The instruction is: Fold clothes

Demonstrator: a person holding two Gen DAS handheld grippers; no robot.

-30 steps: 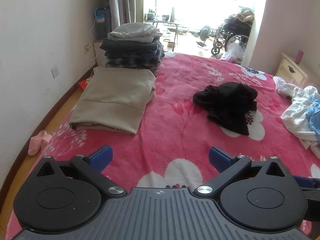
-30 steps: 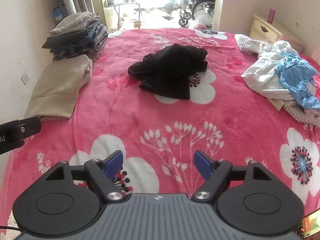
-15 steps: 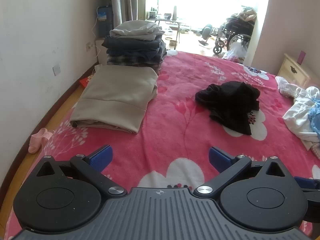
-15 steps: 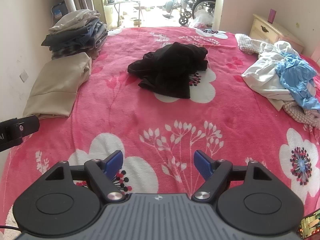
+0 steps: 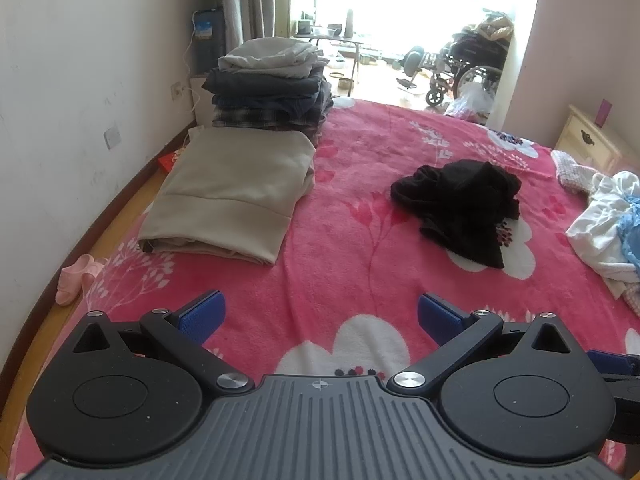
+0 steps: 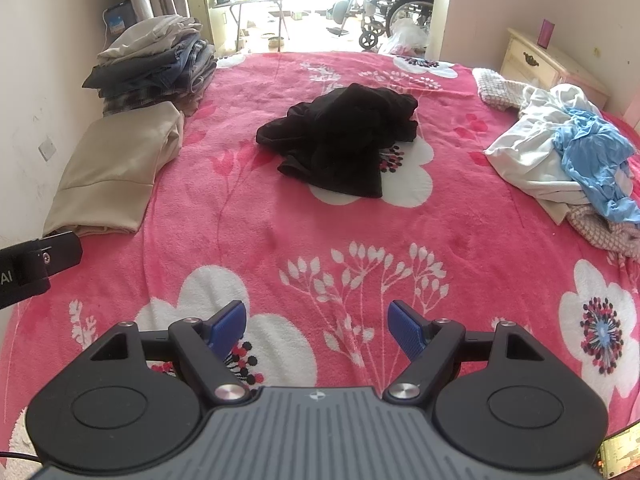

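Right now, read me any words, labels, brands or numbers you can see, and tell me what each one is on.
"AI": white letters, cut off by the picture's edge, on the black part of the left tool seen from the right wrist.
Blue label on the appliance by the curtain: too blurred to read.
Small screen at the bottom right corner: too small to read.
Nothing else carries text.

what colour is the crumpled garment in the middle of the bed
Black garment, clearest in the right wrist view.
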